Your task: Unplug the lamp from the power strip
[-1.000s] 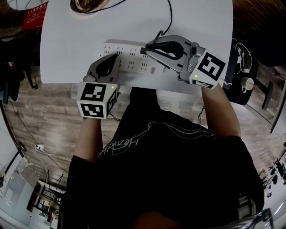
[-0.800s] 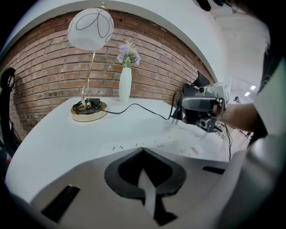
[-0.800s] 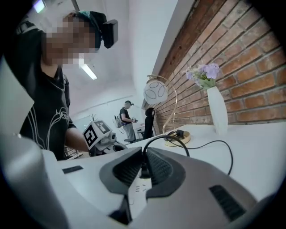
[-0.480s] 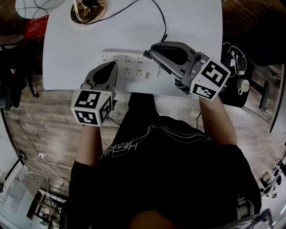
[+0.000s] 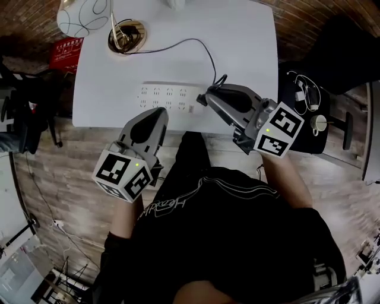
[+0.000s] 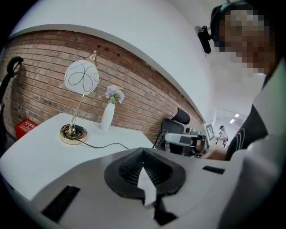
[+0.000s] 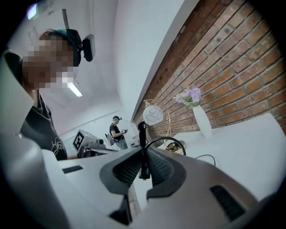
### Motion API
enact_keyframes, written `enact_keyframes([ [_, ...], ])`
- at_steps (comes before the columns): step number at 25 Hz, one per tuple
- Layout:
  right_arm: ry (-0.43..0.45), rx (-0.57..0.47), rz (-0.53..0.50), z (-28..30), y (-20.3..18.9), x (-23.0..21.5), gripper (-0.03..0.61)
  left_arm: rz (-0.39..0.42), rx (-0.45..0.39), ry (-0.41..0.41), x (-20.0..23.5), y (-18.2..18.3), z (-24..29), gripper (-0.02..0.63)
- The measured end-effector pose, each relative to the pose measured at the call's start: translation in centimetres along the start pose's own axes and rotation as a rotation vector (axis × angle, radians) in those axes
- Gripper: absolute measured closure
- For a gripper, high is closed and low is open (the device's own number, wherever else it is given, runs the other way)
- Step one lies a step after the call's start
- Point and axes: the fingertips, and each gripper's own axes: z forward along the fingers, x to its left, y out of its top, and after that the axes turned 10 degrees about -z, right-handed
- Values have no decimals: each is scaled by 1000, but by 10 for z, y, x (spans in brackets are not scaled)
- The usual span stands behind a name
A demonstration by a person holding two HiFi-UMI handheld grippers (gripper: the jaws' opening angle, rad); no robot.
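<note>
The white power strip [image 5: 166,96] lies along the near edge of the white table [image 5: 237,35]. A lamp with a white shade [image 5: 83,15] and gold base [image 5: 126,35] stands at the far left; its black cable [image 5: 196,43] runs to my right gripper [image 5: 203,98] at the strip's right end. That gripper [image 7: 143,167] is shut on the black plug [image 7: 142,132], which stands up between the jaws, tilted toward the wall. My left gripper [image 5: 159,114] is shut on nothing, just off the table's near edge. In its own view the left gripper [image 6: 144,172] faces the lamp [image 6: 81,77].
A white vase with flowers [image 7: 201,118] stands by the brick wall at the back of the table. A red box [image 5: 64,46] sits on the floor at the left. A dark stand with small white items [image 5: 309,95] is at the right. A person [image 7: 117,129] stands far off.
My left gripper has drawn back off the power strip toward the table's near edge. The right gripper has moved from over the strip to its right end, tilting up with the plug.
</note>
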Motion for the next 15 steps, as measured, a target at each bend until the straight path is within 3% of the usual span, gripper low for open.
enact_keyframes([
  [3, 11, -13, -25, -12, 9, 18, 561, -43, -41, -63, -26, 6, -12, 612],
  [9, 19, -55, -29, -35, 28, 49, 561, 60, -75, -74, -68, 15, -38, 612],
  [15, 38, -76, -44, -49, 40, 71, 561, 99, -98, -90, -95, 19, -51, 612],
])
